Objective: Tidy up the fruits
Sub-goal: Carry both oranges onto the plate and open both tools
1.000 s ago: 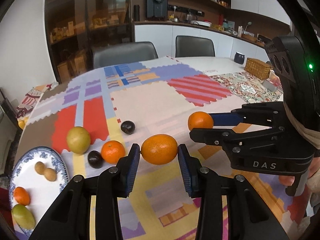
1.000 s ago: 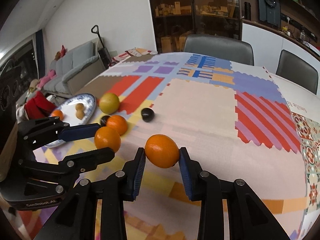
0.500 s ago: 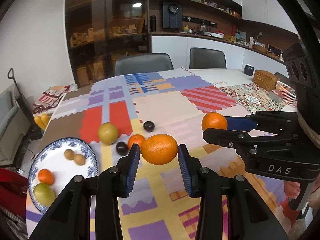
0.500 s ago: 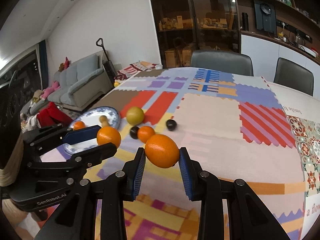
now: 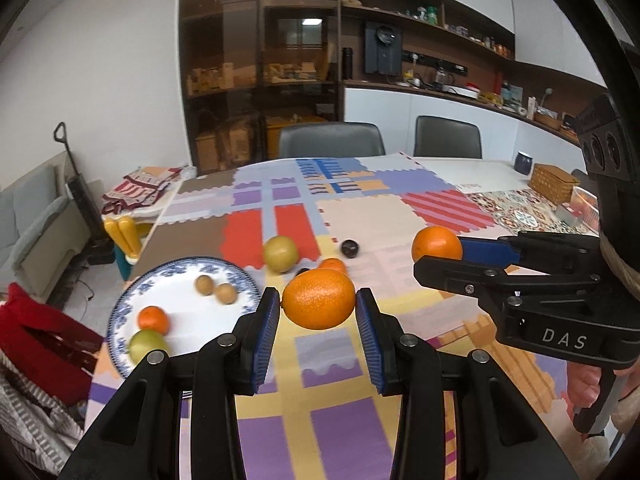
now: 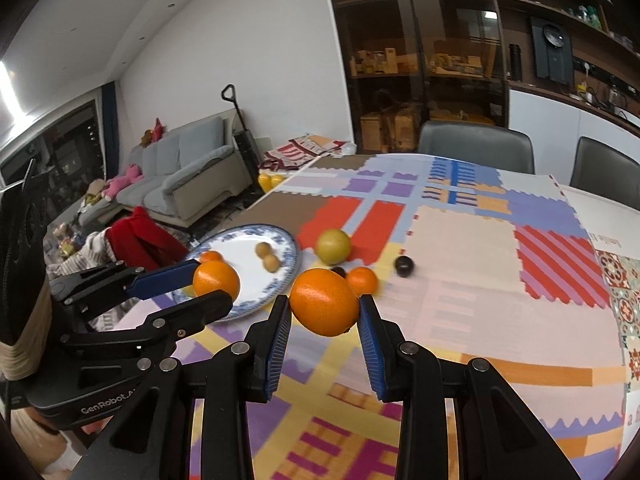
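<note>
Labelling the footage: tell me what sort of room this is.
Most likely an open-plan home dining and living room: a dining table with chairs, a grey sofa, and a kitchen counter behind.

The left tool (image 5: 318, 312) points forward and downward over the bench, its blue pads (image 5: 267, 338) pressed on either side of an orange (image 5: 319, 298). The right tool (image 6: 323, 317) is tilted down alike, clamped on a second orange (image 6: 323, 301). Both tools are raised side by side, the left one nearer the bench's left edge.
</note>
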